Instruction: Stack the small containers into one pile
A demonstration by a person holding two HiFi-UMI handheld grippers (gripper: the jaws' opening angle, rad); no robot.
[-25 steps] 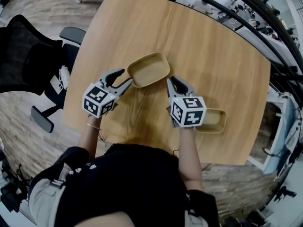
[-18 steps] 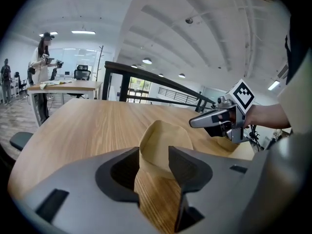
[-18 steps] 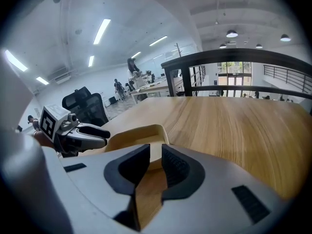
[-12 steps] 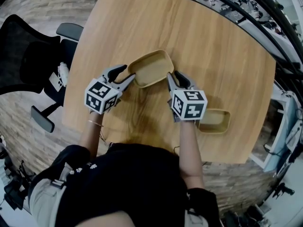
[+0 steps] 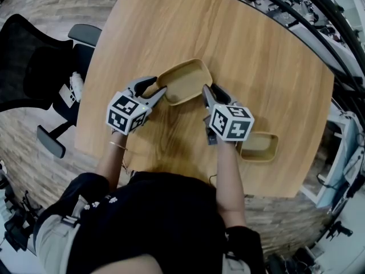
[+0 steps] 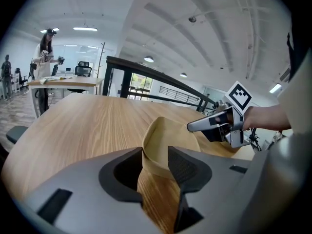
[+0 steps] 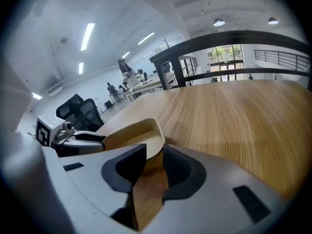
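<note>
Across most of the head view, a broad pale-wood tabletop [image 5: 256, 44] with rounded corners and long straight grain. At the bottom of that view, a person in a black top [image 5: 154, 221], both forearms stretched forward over the near part of the tabletop. Off the left edge, a black mesh-backed office chair [image 5: 34, 67], standing on grey-brown plank flooring [image 5: 51, 4].

Near the middle of the tabletop, a beige oblong container [image 5: 183, 81] with rounded corners and a shallow open hollow, lying slantwise between the two tools. Sits on the wood or just above it; cannot tell which. Well apart from it, close to the near right edge, a second beige container [image 5: 263, 148] of the same shape, flat on the wood and empty, with its left end hidden behind the right tool.

Left tongs [image 5: 155, 89]: closed on the left-hand corner of the beige oblong container, with one dark pad inside the wall and the other outside, pinching the thin rim. Right tongs [image 5: 210, 90]: jaws just opened to roughly halfway, straddling the opposite corner of the same container, with the wall standing between the pads and no clear squeeze on it.

Behind each pair of tongs, a white cube with black square markers: left cube [image 5: 126, 112] over the near left part of the tabletop, right cube [image 5: 231, 122] just beside the second beige container.
</note>
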